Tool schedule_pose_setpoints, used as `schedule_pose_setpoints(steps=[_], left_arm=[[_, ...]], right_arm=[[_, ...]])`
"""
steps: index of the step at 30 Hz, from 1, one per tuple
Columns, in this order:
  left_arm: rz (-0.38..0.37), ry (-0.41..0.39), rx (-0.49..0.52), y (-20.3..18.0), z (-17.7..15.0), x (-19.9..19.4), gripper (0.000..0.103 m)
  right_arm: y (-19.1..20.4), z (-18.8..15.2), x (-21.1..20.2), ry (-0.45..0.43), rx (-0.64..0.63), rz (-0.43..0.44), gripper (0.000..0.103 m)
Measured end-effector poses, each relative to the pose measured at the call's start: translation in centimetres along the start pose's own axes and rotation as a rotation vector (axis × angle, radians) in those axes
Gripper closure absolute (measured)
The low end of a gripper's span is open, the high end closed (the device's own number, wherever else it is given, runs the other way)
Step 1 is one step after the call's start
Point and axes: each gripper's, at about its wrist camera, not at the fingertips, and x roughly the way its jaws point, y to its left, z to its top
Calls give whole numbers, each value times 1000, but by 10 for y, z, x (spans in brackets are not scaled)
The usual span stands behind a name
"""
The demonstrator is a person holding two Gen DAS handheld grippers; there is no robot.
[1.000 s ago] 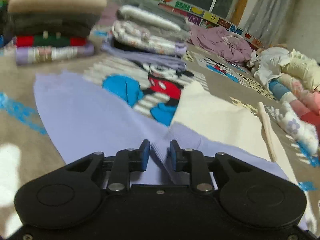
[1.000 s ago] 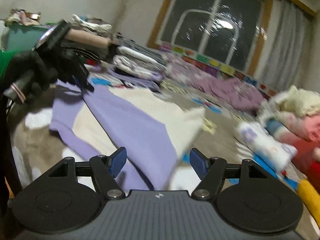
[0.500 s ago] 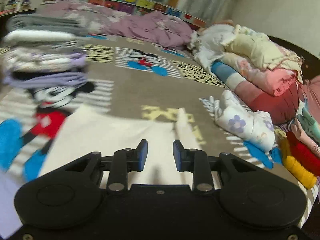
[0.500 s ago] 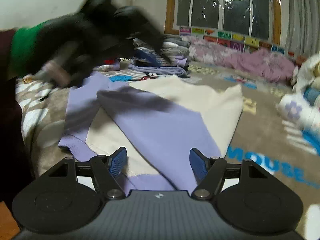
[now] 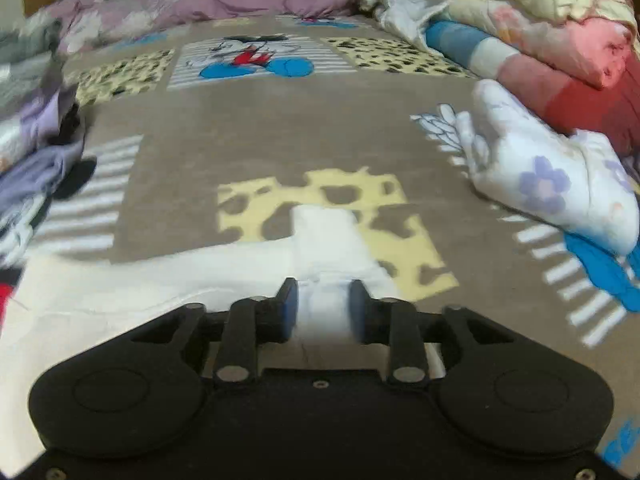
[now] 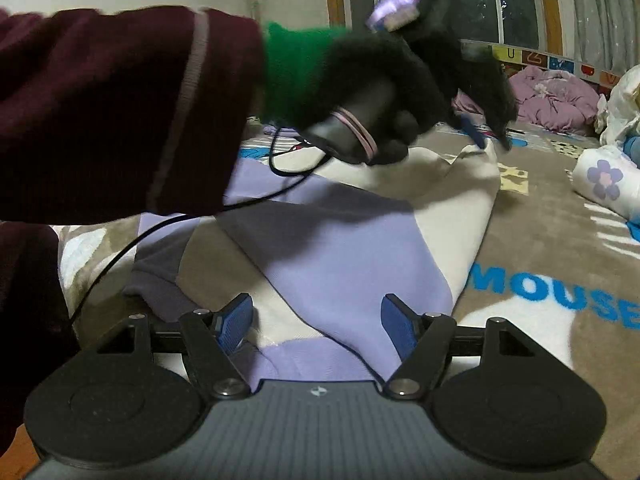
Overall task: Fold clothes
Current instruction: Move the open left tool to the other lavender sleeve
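Note:
A cream and lavender garment (image 6: 340, 248) lies spread on the cartoon-print blanket (image 5: 280, 128). My left gripper (image 5: 322, 300) is at the garment's far cream corner (image 5: 324, 232). Its jaws are opening, and a strip of cream cloth shows in the gap without being pinched. In the right wrist view a black-gloved hand (image 6: 380, 80) holds the left gripper (image 6: 490, 138) over that same corner. My right gripper (image 6: 318, 320) hovers above the near lavender hem. Its jaws are opening and stand wide, with nothing gripped.
A rolled white floral cloth (image 5: 552, 184) lies to the right, with a heap of pink and cream bedding (image 5: 560, 52) behind it. Folded stacks (image 5: 28, 120) sit at the left and a purple quilt (image 5: 200, 0) at the back. A black cable (image 6: 120, 256) trails over the garment.
The left gripper let go of the lavender cloth and swept right across the garment to its cream corner, jaws widening. The right gripper tilted down slightly over the lavender hem.

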Motion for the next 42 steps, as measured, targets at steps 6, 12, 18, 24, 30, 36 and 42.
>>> schedule_pose_setpoints(steps=[6,12,18,24,30,36,42], left_arm=[[-15,-51,-11,3,1,-13,70],[-71,-111,22,-10,16,-16,70],[1,-12,-17,4,18,11,68],[-10,-137,-35,20,8,-52,68],[52,-201,-161,70,-35,-140,61],[156,-274,-314,127,-96,-229,55],[154,-268,-535,171,-157,-262,55]], right_arm=[[-2,-1,-2,0,15,37,29],[-4,-1,-1,-1,18,44,28],[-8,2,5,2,17,55,27],[-8,2,7,11,4,66,24],[-6,5,3,19,-10,68,24],[1,3,-6,32,-44,70,24],[10,-1,-14,44,-83,64,24]])
